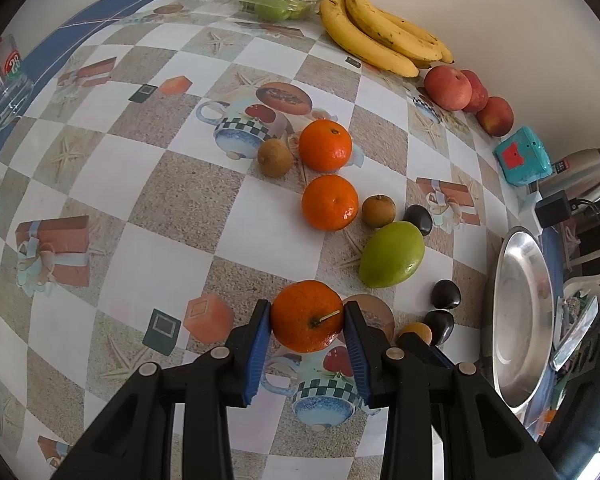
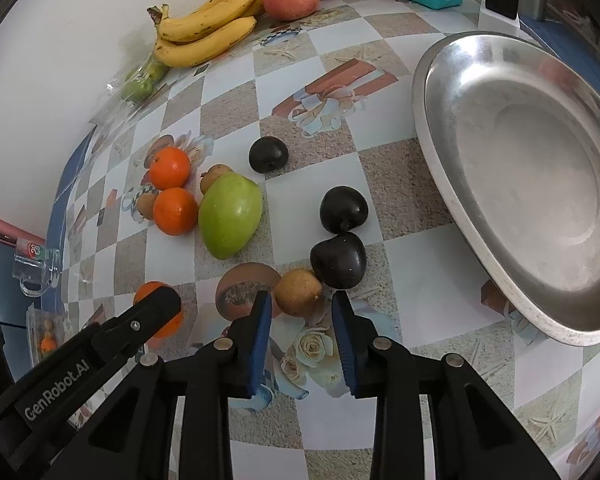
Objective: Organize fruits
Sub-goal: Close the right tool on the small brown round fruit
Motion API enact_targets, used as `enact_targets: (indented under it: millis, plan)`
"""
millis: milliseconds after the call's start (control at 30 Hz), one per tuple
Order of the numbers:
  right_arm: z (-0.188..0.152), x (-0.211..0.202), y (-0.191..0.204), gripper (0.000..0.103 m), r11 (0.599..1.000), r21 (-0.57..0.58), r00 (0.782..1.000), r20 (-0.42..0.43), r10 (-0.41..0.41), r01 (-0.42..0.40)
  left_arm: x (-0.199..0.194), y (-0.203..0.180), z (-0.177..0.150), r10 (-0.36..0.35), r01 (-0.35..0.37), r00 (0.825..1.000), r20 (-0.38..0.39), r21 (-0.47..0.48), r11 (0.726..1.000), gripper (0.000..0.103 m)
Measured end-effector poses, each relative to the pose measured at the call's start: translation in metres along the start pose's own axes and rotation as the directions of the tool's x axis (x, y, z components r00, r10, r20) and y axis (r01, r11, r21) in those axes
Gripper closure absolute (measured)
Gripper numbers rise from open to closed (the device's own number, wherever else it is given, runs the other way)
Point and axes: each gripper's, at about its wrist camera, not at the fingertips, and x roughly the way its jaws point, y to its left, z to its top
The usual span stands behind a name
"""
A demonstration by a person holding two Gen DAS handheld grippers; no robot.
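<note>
My left gripper (image 1: 306, 314) is shut on an orange tangerine (image 1: 300, 320) with a short stem, held just above the patterned tablecloth. Two more tangerines (image 1: 325, 145) (image 1: 330, 203) lie further out, beside small brown fruits (image 1: 275, 157). In the right wrist view my right gripper (image 2: 302, 308) is open. A small brown round fruit (image 2: 298, 291) sits between its blue fingertips, with a gap showing on the right side. A dark plum (image 2: 339, 260) touches that fruit, and another plum (image 2: 344, 210) lies just behind.
A large metal tray (image 2: 424, 128) stands to the right. A green mango (image 2: 230, 216) and a third plum (image 2: 268, 155) lie mid-table. Bananas (image 1: 376, 36), red apples (image 1: 448, 88) and a teal box (image 1: 522, 156) line the back wall. A glass mug (image 1: 8, 80) stands at the far left.
</note>
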Motion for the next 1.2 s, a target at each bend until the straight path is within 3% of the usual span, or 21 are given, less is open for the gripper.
enact_targets:
  millis: [200,733,1200]
  plan:
    - [0.001,0.001,0.003,0.078,1.000,0.006,1.000,0.005,0.008,-0.008,-0.001,0.001,0.001,0.000,0.000,1.000,0.001,-0.006,1.000,0.064]
    - [0.002,-0.020,0.004,0.078,0.996,0.000,0.995,0.050,0.087,-0.087,-0.008,-0.001,0.004,0.007,-0.007,0.999,0.036,-0.011,1.000,0.064]
    - [0.014,-0.047,-0.006,0.078,0.998,-0.010,0.989,0.131,0.062,-0.061,-0.016,-0.032,0.014,0.021,-0.026,0.997,0.072,0.066,0.997,0.064]
